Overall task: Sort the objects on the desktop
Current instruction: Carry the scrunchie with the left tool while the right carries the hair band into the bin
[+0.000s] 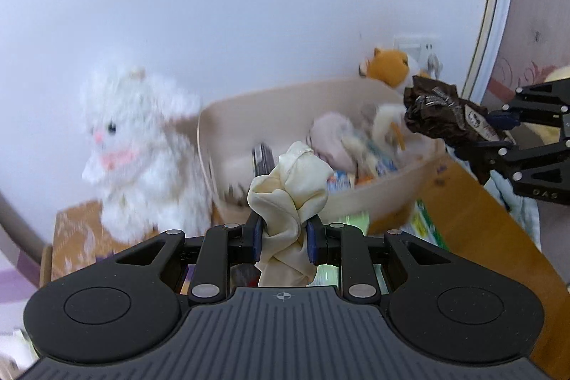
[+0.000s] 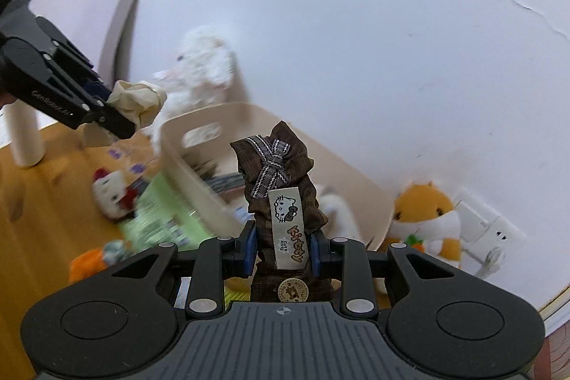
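Both grippers, left [image 1: 284,239] and right [image 2: 284,250], pinched soft, light scrunchies, cream [image 1: 292,191] and brown [image 2: 281,187], mid-bunch, seemingly above the beige bin [image 1: 356,202].

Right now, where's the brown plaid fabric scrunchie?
The brown plaid fabric scrunchie is clamped in the right hand-held gripper, raised before the beige plastic bin, centre of the right wrist view.

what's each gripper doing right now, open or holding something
left gripper: shut on a cream scrunchie
right gripper: shut on a brown scrunchie
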Demonstrator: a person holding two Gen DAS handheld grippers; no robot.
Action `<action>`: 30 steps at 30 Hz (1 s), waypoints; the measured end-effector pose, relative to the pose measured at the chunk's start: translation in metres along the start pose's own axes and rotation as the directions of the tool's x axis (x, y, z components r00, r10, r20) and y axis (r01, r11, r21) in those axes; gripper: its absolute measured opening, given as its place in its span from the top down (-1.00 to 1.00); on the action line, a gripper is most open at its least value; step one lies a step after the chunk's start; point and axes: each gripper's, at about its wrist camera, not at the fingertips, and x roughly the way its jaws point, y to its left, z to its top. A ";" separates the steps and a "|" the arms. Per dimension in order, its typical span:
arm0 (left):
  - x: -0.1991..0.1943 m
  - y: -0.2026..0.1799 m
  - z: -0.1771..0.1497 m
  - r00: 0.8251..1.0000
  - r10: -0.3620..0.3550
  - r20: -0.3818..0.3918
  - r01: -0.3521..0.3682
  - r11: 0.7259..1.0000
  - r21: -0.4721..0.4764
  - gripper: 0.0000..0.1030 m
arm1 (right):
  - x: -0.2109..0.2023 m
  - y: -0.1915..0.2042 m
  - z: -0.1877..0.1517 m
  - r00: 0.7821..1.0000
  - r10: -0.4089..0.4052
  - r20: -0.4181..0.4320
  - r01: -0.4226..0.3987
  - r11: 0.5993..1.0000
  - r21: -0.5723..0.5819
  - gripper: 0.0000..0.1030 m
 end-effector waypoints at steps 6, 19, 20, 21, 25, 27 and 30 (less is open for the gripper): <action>0.022 -0.002 0.035 0.998 0.043 0.039 -0.043 0.999 0.018 0.54 | 0.022 -0.018 0.025 0.999 -0.047 0.008 0.046 0.995 0.091 0.46; 0.086 -0.002 0.064 0.997 0.069 -0.027 -0.074 0.970 -0.230 0.54 | 0.104 -0.030 0.050 0.987 -0.106 -0.116 0.123 0.981 0.151 0.46; 0.090 -0.004 0.064 0.997 0.067 -0.035 -0.073 0.971 -0.226 0.54 | 0.109 -0.029 0.048 0.985 -0.109 -0.132 0.129 0.980 0.151 0.46; 0.095 -0.005 0.064 0.997 0.064 -0.041 -0.072 0.972 -0.222 0.54 | 0.112 -0.027 0.046 0.983 -0.113 -0.142 0.134 0.979 0.151 0.46; 0.110 -0.010 0.062 0.996 0.055 -0.071 -0.071 0.969 -0.235 0.18 | 0.118 -0.020 0.038 0.973 -0.139 -0.182 0.167 0.974 0.151 0.17; 0.111 -0.014 0.061 0.996 0.063 -0.070 -0.078 0.967 -0.243 -0.19 | 0.114 -0.018 0.033 0.978 -0.125 -0.168 0.151 0.976 0.157 -0.13; 0.107 -0.019 0.060 0.995 0.084 -0.044 -0.092 0.971 -0.221 -0.43 | 0.108 -0.013 0.028 0.980 -0.135 -0.148 0.155 0.979 0.135 -0.43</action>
